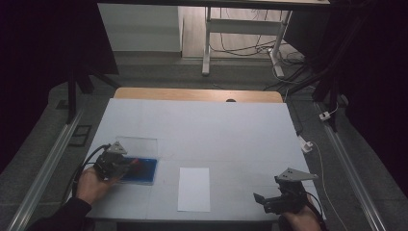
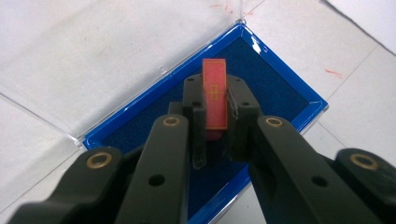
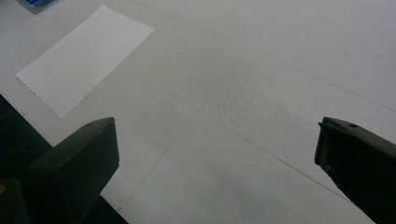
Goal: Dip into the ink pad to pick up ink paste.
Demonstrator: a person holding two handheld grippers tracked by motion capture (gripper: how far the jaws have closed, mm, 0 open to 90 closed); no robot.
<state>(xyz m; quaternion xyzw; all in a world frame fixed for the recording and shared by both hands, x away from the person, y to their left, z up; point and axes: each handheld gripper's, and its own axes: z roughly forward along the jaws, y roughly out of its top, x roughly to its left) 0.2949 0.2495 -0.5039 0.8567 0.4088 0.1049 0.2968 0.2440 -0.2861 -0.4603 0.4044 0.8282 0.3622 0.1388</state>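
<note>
Blue-lined open case (image 2: 280, 88) under gripper-held red block (image 2: 214, 98)

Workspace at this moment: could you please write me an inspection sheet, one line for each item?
Surface: white table, wooden strip at its far edge.
Job's things: open blue case with clear lid folded back; red block with gold marks, upright over the blue lining.
Clutter: white sheet of paper lying flat near the front edge.
Grippers: left hand-held gripper shut on the red block; right hand-held gripper open, holding nothing, above bare table.
Cables: black cable from the left hand-held gripper; white cable and plug at the table's right edge.
Surroundings: grey floor, metal rails on both sides, desk frame with loose wires behind.
</note>
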